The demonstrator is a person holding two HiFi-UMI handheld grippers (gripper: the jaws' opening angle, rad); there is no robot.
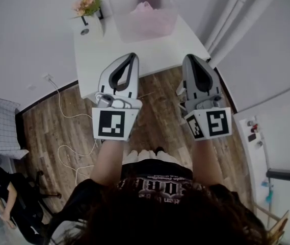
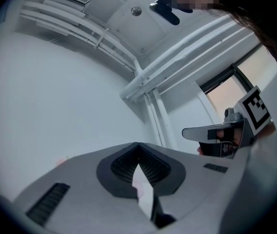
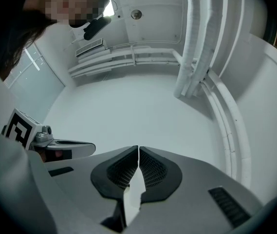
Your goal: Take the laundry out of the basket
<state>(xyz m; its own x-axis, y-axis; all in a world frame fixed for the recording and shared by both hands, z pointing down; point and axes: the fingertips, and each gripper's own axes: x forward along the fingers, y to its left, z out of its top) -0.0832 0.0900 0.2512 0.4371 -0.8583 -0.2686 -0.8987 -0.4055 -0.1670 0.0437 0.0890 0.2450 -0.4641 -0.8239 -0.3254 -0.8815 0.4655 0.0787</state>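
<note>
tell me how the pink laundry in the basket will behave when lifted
Probably floppy and light: the laundry lies bunched in a soft pink heap, so it should drape and trail. The basket looks like thin clear plastic and may shift if cloth snags.

basket (image 1: 161,24): translucent plastic | laundry (image 1: 146,9): soft pink cloth | table (image 1: 109,55): matt white | floor (image 1: 157,114): wood grain

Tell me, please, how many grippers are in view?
2. The left gripper is at centre-left of the head view and the right gripper at centre-right, side by side in front of the person. Both are shut and empty. None seems hidden.
</note>
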